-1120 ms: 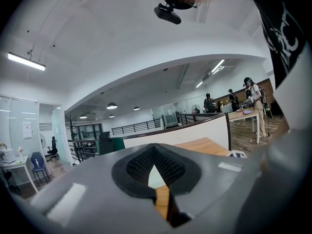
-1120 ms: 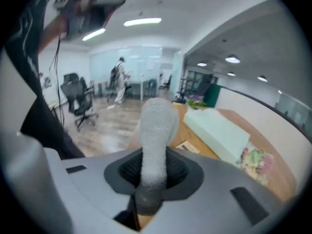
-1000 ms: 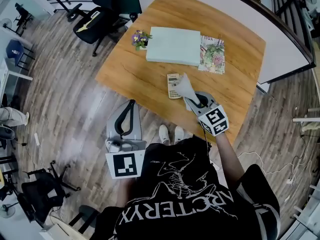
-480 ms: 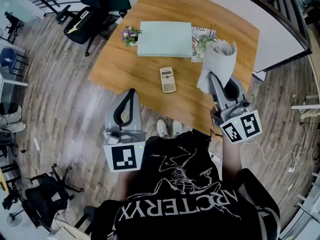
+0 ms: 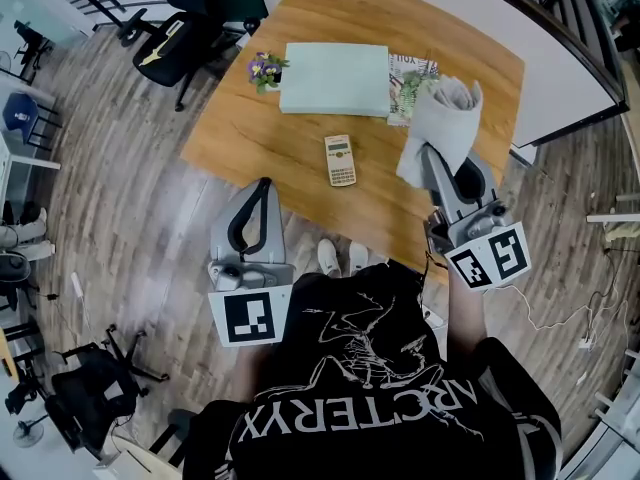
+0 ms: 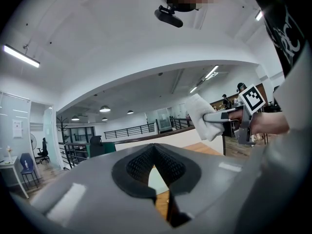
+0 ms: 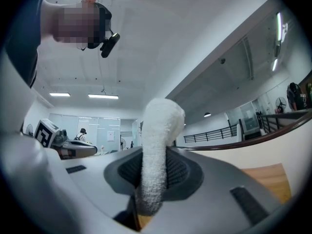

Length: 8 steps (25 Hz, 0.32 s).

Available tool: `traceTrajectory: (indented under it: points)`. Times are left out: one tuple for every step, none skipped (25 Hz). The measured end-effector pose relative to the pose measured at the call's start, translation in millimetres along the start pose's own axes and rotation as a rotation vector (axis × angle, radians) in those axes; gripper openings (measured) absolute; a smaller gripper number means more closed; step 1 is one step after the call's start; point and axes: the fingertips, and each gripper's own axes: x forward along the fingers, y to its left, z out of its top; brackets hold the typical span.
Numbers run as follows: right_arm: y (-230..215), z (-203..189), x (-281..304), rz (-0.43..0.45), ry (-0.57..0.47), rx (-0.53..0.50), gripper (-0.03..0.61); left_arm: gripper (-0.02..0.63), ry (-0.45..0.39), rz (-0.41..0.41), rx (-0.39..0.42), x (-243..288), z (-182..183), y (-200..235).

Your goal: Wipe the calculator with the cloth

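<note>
**Cloth held apart from calculator**

The cloth (image 5: 441,118) is clamped between the jaws of the right gripper (image 5: 430,158) at the right of the frame, apart from the calculator (image 5: 339,160). The calculator lies flat at centre frame on the table (image 5: 250,138). The left gripper (image 5: 262,190) is held at lower left, off the table, its jaws closed on nothing. "ARCTERYX" is printed on the shirt (image 5: 380,408). The calculator's lettering is too small to be read.

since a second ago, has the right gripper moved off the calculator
Yes. The right gripper, shut on the cloth, has swung right, off the calculator, toward the table's right edge.
</note>
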Motion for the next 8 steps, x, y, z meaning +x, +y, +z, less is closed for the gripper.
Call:
traceTrajectory:
  points:
    - [0.4,0.0,0.6,-0.003,0.001,-0.004,0.089,0.008,0.001,0.0,-0.001,0.3,0.0,0.5]
    - [0.9,-0.1,1.4,-0.006,0.002,-0.01,0.089,0.008,0.001,0.0,-0.003,0.7,0.0,1.2]
    - [1.4,-0.5,2.3,-0.009,0.005,-0.018,0.089,0.008,0.002,0.001,-0.005,1.2,-0.1,1.9]
    - [2.0,-1.2,3.3,-0.011,0.008,-0.024,0.089,0.009,0.002,0.001,-0.007,1.6,-0.3,2.5]
    - [2.6,-2.2,4.2,-0.012,0.012,-0.028,0.089,0.009,0.002,0.001,-0.008,1.9,-0.5,3.2]
    - [3.4,-3.3,5.0,-0.011,0.015,-0.029,0.089,0.009,0.001,0.001,-0.008,2.1,-0.9,3.8]
    - [4.3,-4.4,5.7,-0.011,0.018,-0.029,0.089,0.008,0.0,0.001,-0.008,2.2,-1.3,4.5]
    - [5.2,-5.5,6.5,-0.01,0.02,-0.029,0.089,0.009,0.0,0.0,-0.008,2.3,-1.7,5.1]
